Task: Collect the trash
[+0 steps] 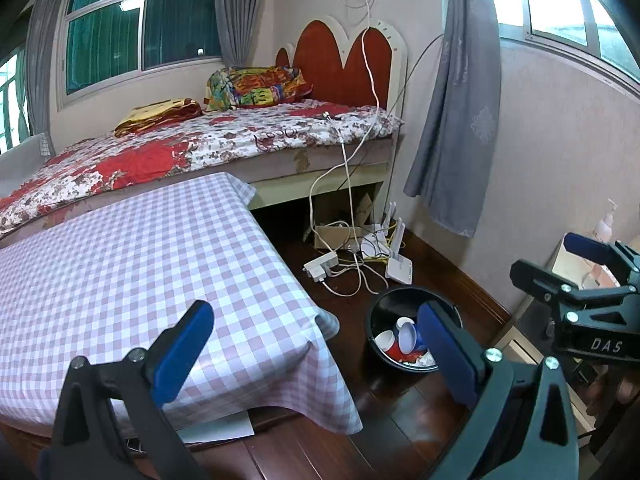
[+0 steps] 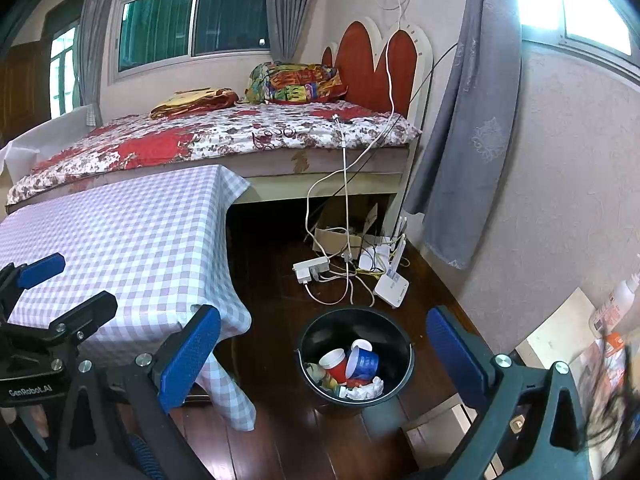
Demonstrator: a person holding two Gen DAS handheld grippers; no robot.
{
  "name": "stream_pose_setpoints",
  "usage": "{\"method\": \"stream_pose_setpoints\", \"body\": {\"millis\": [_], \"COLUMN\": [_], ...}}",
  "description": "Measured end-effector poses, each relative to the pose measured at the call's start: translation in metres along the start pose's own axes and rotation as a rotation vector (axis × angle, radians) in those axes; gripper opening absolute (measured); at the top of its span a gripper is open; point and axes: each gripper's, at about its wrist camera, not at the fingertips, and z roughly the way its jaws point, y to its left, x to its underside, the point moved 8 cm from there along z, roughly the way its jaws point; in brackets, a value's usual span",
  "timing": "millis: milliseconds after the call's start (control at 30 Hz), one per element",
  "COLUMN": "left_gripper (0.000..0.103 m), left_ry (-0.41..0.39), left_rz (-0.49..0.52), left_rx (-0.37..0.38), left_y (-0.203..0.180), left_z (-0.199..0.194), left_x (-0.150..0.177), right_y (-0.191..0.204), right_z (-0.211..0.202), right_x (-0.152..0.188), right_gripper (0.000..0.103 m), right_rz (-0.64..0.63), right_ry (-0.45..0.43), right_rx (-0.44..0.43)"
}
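A black bin [image 1: 386,306] [image 2: 320,332] stands on the dark wood floor by the table's corner. Inside lie a red paper cup [image 1: 390,347] [image 2: 335,365], a blue cup [image 1: 409,335] [image 2: 363,361] and crumpled white paper [image 1: 422,360] [image 2: 365,392]. My left gripper [image 1: 316,350] [image 2: 64,286] is open with nothing between its fingers, over the table's near corner and left of the bin. My right gripper [image 2: 322,354] [image 1: 560,264] is open too, holding nothing, above and in front of the bin.
The table wears a pink checked cloth [image 1: 120,260] [image 2: 120,232]. Behind it is a bed [image 1: 200,144]. A power strip [image 2: 311,269], a white router [image 2: 391,290] and loose cables lie on the floor past the bin. A low cabinet [image 2: 556,336] stands on the right.
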Motion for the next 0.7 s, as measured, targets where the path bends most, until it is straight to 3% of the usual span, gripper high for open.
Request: {"method": "stream_pose_setpoints", "body": {"millis": [700], "left_gripper": [0.102], "left_ry": [0.003], "left_rz": [-0.003], "left_rx": [0.01], "left_y": [-0.0078], "left_z": [0.0], "left_x": [-0.0004], "right_y": [-0.0015], "right_z": [-0.0014], "right_x": [0.001], "right_gripper": [0.103], "right_rz": [0.007], "right_ry": [0.003], "right_rx": [-0.005]}}
